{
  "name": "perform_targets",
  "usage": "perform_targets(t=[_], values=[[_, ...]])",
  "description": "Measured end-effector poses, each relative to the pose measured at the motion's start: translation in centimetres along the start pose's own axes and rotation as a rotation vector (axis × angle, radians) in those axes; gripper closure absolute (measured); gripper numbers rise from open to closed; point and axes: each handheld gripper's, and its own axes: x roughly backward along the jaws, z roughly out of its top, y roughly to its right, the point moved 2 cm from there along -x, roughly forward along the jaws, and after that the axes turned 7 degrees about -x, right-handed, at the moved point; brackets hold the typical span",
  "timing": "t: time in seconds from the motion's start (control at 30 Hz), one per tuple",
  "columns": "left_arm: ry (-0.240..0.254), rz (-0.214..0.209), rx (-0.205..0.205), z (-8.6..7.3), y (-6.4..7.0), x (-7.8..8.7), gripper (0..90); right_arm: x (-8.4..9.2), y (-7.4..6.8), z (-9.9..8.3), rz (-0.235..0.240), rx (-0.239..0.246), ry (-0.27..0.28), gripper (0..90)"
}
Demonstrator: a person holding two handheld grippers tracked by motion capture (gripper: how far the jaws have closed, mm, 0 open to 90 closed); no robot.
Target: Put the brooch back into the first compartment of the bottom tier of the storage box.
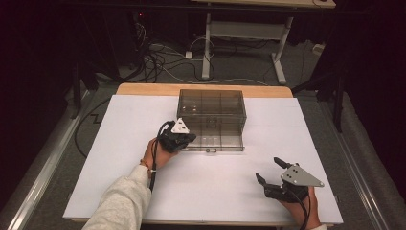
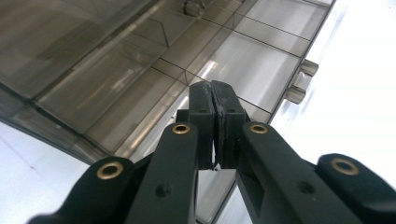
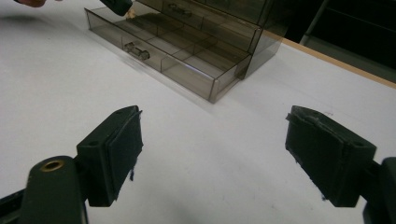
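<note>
While the left gripper (image 2: 213, 93), jaws pressed together and empty, sat over the pulled-out bottom drawer (image 2: 243, 60) of the clear organiser (image 1: 211, 109), the right gripper (image 3: 215, 149) waited spread well off, so nothing looked loaded yet.

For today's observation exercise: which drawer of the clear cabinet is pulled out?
The bottom drawer, slid out toward the person with its dividers exposed; the drawers above sit flush in the cabinet.

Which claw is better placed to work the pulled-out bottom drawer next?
Likely the left claw: it hangs shut right over the open drawer. The right claw stands open, apart on the white table.
</note>
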Motion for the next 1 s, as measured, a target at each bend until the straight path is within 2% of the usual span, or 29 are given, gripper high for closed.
perform_targets(t=[0.27,1.0], values=[[-0.007,0.008,-0.008,0.04,0.09,-0.24,86.2,-0.03,0.11,0.02,0.002,-0.003,0.003,18.7],[-0.017,0.007,0.024,-0.3,-0.07,-0.61,85.7,-0.17,-0.07,-0.05,0.004,-0.006,-0.007,18.7]])
